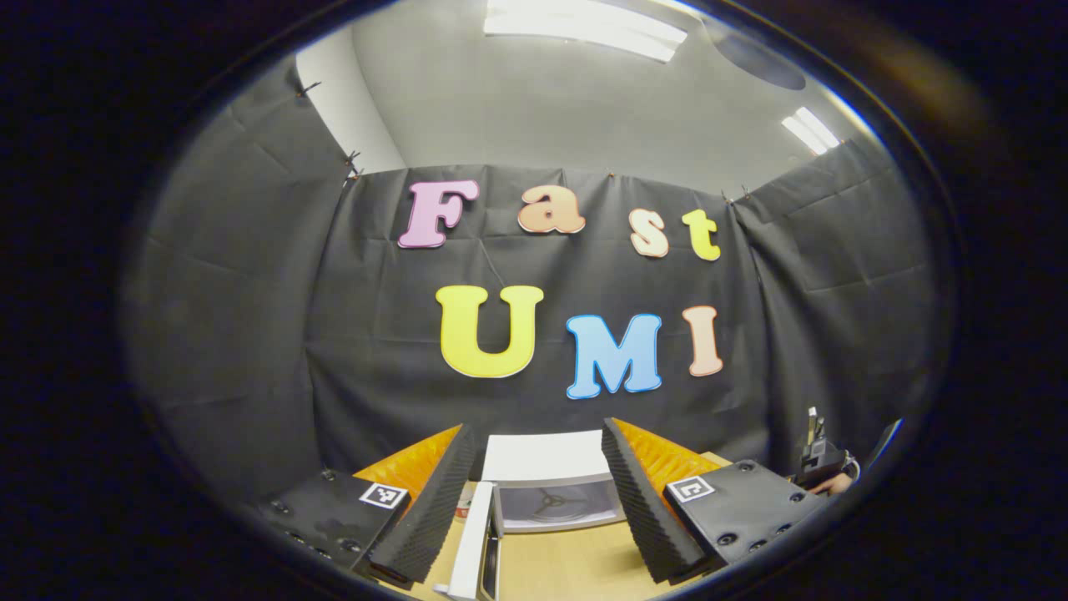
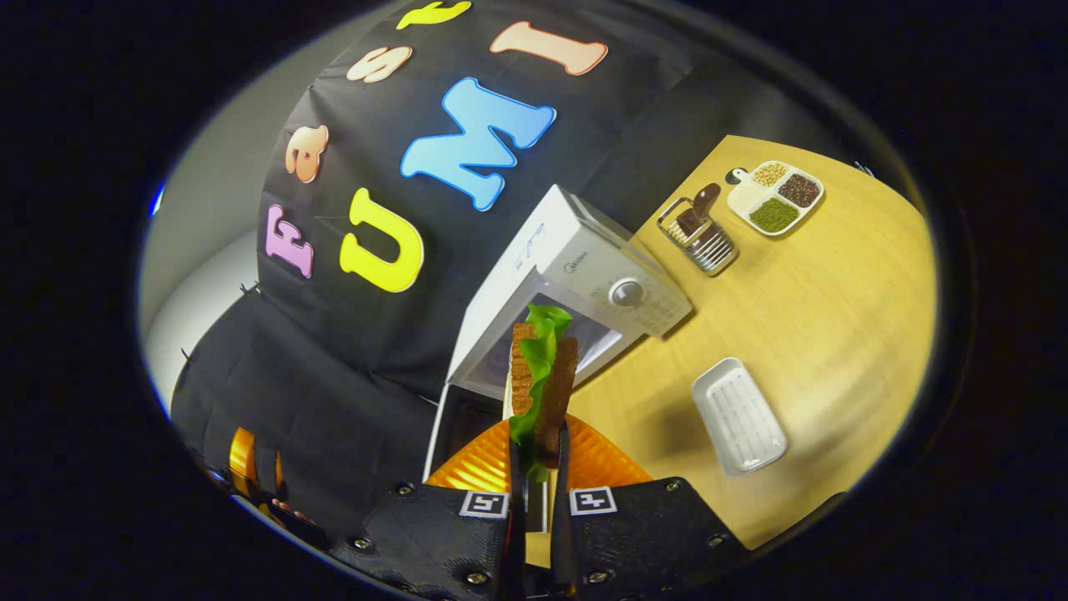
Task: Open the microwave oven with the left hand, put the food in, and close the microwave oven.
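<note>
Right gripper (image 2: pixel 534 467), bottom centre of the right gripper view: fingers nearly closed, clamped on a sandwich (image 2: pixel 542 384) held on edge, brown bread slices either side, green lettuce poking out the top. Square black-and-white marker tags on both finger bases; no readable text there. Just beyond the sandwich, mid-frame, a white microwave oven (image 2: pixel 576 267), door (image 2: pixel 455 442) swung open toward lower left, cavity exposed. Small brand logo above the dial (image 2: pixel 626 292) on the control panel, too small to read. On the wooden table (image 2: pixel 818 334), lower right of centre, an empty white ribbed tray (image 2: pixel 738 415). Upper right, a metal rack with a dark handle (image 2: pixel 699 229) and a divided dish of grains and beans (image 2: pixel 774 196).

Left gripper (image 1: pixel 538 501), bottom of the left gripper view: fingers spread wide, holding nothing, touching nothing. Between them, farther off, the microwave oven (image 1: pixel 546 476) with the turntable spider visible inside, door (image 1: pixel 471 542) open at lower centre-left.
</note>
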Demonstrator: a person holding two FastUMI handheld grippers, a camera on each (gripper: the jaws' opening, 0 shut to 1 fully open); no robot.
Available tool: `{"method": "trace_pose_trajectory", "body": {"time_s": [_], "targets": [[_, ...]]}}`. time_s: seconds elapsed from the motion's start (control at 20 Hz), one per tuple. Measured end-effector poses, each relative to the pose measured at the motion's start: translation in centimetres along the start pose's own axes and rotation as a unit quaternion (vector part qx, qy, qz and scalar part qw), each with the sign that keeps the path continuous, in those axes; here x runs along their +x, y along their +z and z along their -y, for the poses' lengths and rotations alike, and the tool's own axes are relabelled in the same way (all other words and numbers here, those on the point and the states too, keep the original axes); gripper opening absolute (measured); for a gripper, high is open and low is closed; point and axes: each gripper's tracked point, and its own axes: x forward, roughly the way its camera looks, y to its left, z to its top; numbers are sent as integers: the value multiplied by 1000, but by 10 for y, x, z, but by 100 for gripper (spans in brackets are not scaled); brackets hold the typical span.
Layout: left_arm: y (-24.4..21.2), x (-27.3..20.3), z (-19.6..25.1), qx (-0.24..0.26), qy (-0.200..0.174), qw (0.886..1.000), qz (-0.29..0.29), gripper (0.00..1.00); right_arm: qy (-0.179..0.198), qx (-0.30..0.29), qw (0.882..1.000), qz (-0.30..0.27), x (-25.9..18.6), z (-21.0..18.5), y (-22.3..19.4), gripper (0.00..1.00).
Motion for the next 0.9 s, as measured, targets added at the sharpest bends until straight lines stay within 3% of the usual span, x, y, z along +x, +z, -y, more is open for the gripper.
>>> {"method": "trace_pose_trajectory", "body": {"time_s": [0.3,0.7,0.9], "targets": [[5,-7,-43,-16,12,1000,6,94,31,72,997,18,59,-32,-19,12],[-1,-1,-67,-5,42,999,-5,94,10,155,986,56,135,-16,-19,12],[-7,3,-76,25,65,997,-15,94,-17,175,982,70,179,0,-17,12]]}}
